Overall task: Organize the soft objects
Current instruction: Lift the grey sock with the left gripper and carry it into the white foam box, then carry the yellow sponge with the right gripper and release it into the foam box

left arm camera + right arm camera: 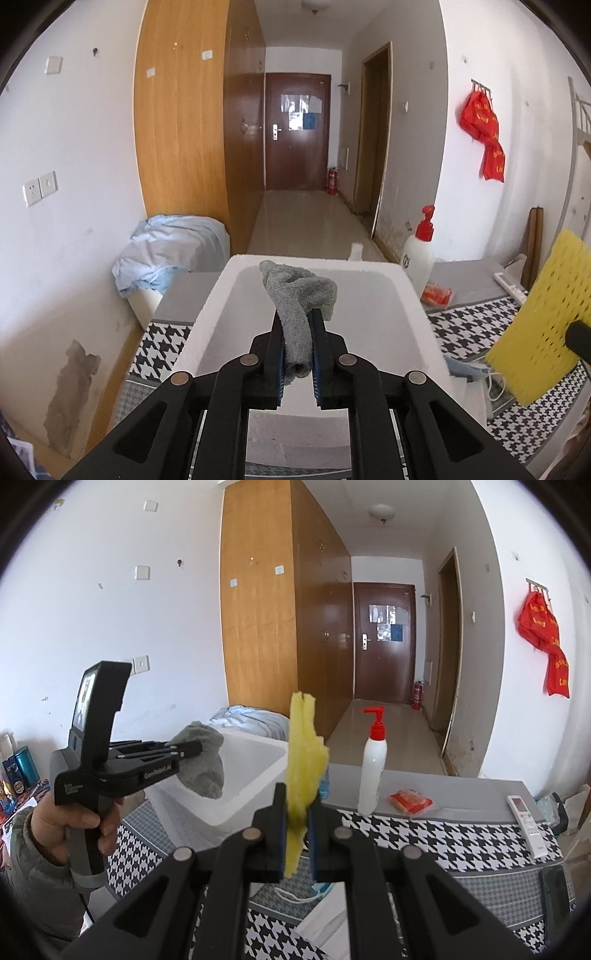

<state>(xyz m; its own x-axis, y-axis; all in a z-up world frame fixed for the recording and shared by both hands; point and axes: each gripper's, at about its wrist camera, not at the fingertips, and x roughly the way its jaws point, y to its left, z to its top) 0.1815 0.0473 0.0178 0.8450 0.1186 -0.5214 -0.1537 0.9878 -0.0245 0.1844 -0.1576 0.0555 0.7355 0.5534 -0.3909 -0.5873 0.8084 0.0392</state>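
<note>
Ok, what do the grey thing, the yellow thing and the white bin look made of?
Grey cloth: looks like terry towelling, with a matte, looped nap and a limp droop. Yellow sponge: seemingly soft foam, with a dimpled face, pinched thin where gripped. White bin: probably expanded polystyrene, with thick, matte, grainy walls.

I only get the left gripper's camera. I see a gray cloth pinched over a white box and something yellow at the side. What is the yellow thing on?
Observer: The right gripper holds it. It is a yellow sponge, pinched edge-on and upright between the fingers.
Operator: Is my gray cloth inside the box yet?
Observer: No. From the right camera the gray cloth hangs from the left gripper above the white box, not resting in it.
Operator: Is there stuff near the bottle I can't see?
Observer: Yes, a white remote control lies on the checkered cloth, right of the pump bottle and the orange packet.
</note>
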